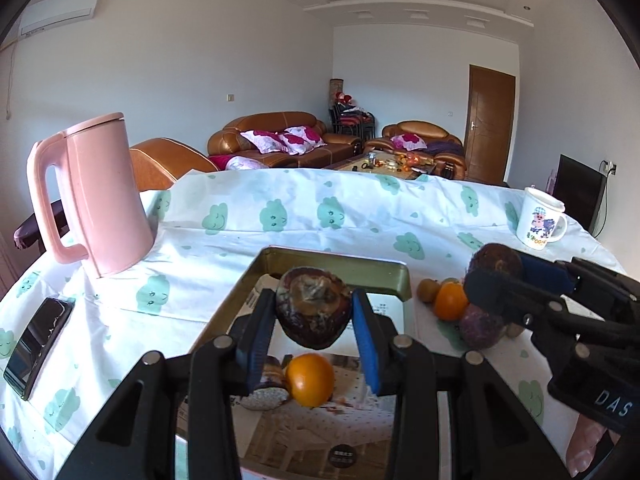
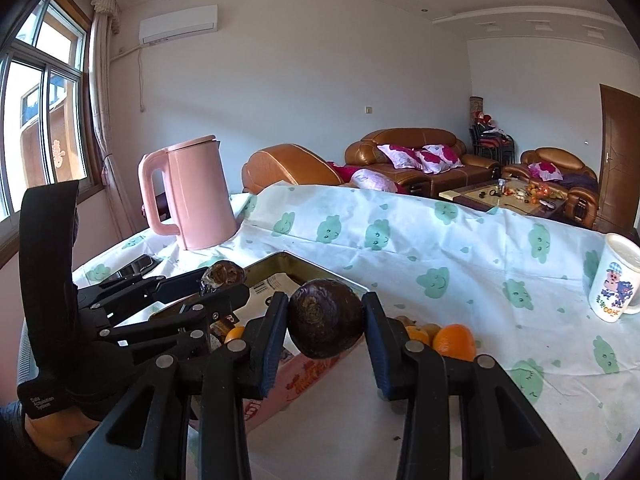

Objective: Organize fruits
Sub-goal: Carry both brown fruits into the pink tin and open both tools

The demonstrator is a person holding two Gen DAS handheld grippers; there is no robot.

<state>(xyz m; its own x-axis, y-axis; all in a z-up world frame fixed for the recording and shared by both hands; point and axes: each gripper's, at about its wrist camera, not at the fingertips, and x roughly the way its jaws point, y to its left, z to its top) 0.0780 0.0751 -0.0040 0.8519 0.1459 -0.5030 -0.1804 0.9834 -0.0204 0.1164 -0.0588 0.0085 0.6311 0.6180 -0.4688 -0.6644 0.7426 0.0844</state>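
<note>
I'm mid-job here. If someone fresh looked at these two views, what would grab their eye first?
Probably the two dark brown fruits held up in mid-air: one in the left tool above the metal tray, one in the right tool beside it. Next, the tall pink kettle at the table's far left, and the bright orange lying in the tray.
</note>
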